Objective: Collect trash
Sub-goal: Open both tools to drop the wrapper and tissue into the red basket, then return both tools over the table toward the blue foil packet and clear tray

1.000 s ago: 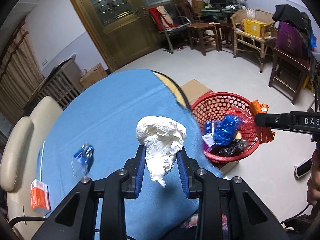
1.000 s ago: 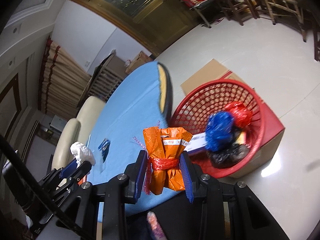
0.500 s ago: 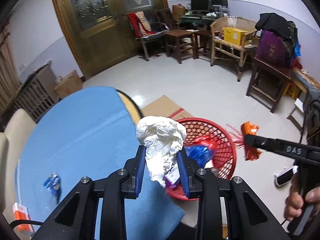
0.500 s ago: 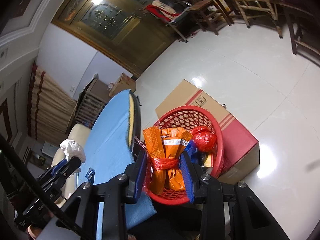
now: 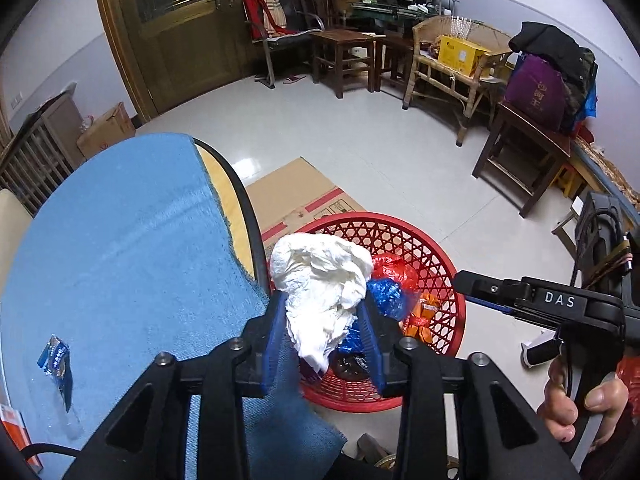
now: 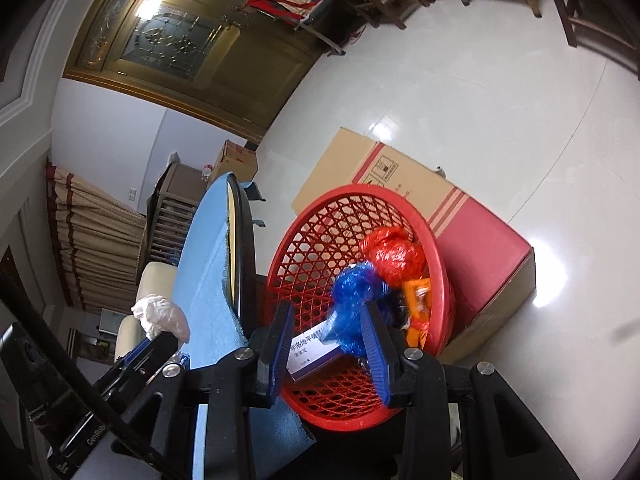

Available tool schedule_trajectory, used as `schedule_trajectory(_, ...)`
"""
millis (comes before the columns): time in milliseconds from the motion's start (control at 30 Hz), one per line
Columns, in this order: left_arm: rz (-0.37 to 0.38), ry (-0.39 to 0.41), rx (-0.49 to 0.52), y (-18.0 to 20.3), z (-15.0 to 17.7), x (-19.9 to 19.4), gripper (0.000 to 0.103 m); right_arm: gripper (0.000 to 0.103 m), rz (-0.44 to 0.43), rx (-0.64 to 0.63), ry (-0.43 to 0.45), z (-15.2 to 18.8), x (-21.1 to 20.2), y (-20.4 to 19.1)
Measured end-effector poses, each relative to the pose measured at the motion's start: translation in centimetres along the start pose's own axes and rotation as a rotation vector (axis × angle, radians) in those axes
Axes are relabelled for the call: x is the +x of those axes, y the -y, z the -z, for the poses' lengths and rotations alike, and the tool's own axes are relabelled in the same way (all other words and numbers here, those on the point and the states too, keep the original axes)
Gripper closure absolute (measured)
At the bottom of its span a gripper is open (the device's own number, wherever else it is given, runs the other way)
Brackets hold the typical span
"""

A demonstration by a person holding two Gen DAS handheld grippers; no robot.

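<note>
Change, right gripper [image 6: 330, 354]: the orange packet [image 6: 418, 306] clamped there 0.5 s ago was gone from it; jaws stood apart, empty, above the red basket [image 6: 320, 248].
Orange packet: lay inside the basket against its far wall, beside the red bag [image 6: 394, 256] and blue bag [image 6: 356, 292]; a white printed box [image 6: 310, 354] lay lower in the basket.
Change, left gripper [image 5: 324, 336]: no change in grip; clamped on the white crumpled paper [image 5: 320, 280], now nearer the basket [image 5: 436, 260], over its near rim.
Desk [image 5: 120, 240]: round, under a blue cloth; a blue wrapper [image 5: 56, 358] lay on the cloth, well apart from the basket.
Room: pale tiled floor [image 5: 360, 136], brown double door [image 5: 192, 20], wooden chairs along the wall; basket sat on a cardboard box [image 6: 472, 240] just beside the desk edge.
Hard to make out: an orange item [image 5: 12, 426] at the left frame edge was cut off; a dark lump in the basket bottom was largely hidden behind the left gripper's fingers.
</note>
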State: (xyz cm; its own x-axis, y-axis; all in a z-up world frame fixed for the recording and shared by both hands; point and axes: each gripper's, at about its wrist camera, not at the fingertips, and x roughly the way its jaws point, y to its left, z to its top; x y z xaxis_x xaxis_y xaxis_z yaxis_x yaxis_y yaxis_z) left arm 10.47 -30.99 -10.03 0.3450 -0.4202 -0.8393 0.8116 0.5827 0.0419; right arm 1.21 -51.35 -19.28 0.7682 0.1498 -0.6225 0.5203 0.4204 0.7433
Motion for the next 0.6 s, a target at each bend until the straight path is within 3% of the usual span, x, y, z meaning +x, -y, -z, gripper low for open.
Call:
schedule_trajectory(33,-0.004,0.005,-0.005,-0.1,0.0,-0.1,0.059,0.061,-0.002,0.006,-0.008,0.0,0.1,0.0)
schedule_trajectory(67,-0.007,0.008,-0.008,-0.3,0.2,-0.1,0.055,0.043,-0.005,0.013,-0.016,0.0,0.2,0.2)
schedule_trajectory(100,-0.008,0.015,-0.012,-0.4,0.2,-0.3,0.054,0.034,-0.019,0.023,-0.020,0.0,0.2,0.2)
schedule_trajectory(467,-0.063,0.087,-0.031,-3.2,2.1,-3.3,0.045,0.034,-0.035,-0.028,0.007,0.6,-0.4,-1.3)
schedule_trajectory(600,-0.117,0.112,-0.020,-4.3,4.0,-4.8,0.043,0.034,-0.032,-0.088,0.018,1.1,-0.6,-2.7)
